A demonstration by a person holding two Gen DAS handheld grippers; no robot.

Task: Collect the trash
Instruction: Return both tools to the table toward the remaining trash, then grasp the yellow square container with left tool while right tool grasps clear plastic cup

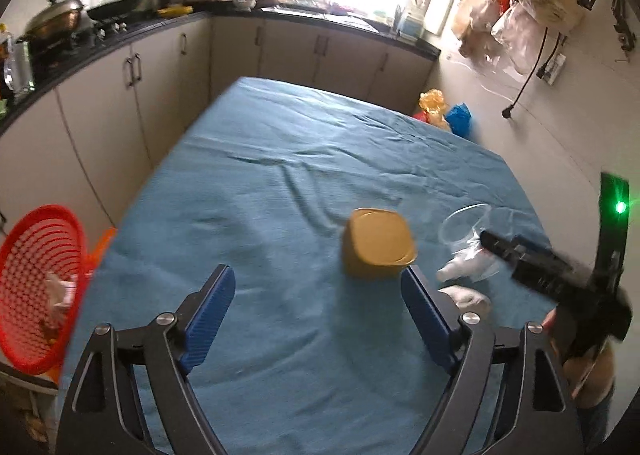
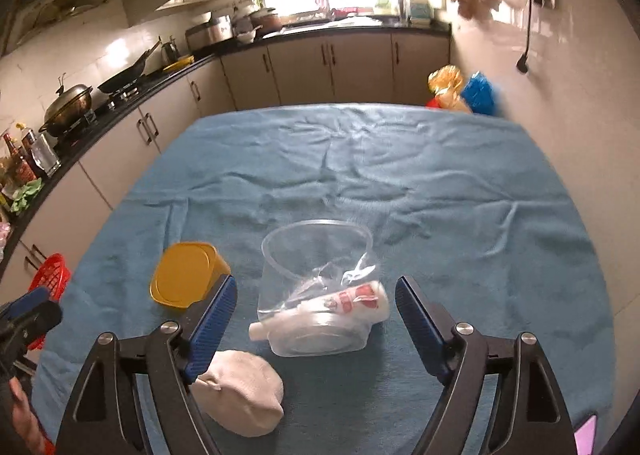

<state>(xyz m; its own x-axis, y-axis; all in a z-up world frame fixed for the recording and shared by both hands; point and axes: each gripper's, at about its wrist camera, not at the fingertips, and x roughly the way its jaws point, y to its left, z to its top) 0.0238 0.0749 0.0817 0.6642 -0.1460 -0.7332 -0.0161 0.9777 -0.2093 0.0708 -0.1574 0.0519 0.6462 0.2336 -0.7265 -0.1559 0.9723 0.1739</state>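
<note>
Both grippers are up over a table with a wrinkly blue cloth (image 2: 400, 183) in a kitchen, and both are empty right now. The left gripper (image 1: 318, 309) has its blue pads spread wide with nothing but cloth between them. Just past its right fingertip sits a yellow lidded container (image 1: 376, 241), lid on, close to the pad but not between the two. Off to that gripper's left, beyond the table edge, a red mesh basket (image 1: 36, 287) already has some crumpled scraps in it. The right gripper (image 2: 316, 305) is gaping too, and a clear plastic tub (image 2: 316, 287) sits right in the gap ahead of its tips, the pads well clear of its sides. The tub holds a white wrapper with red print (image 2: 356, 301) and a bit of clear film. A crumpled white wad (image 2: 240, 391) lies on the cloth under the right gripper's left finger, nearer the camera than the tub. From the right wrist view the yellow container shows just beyond that same left fingertip. Orange and blue plastic bags (image 2: 464, 91) sit past the far edge of the table, well away from either tool.
</note>
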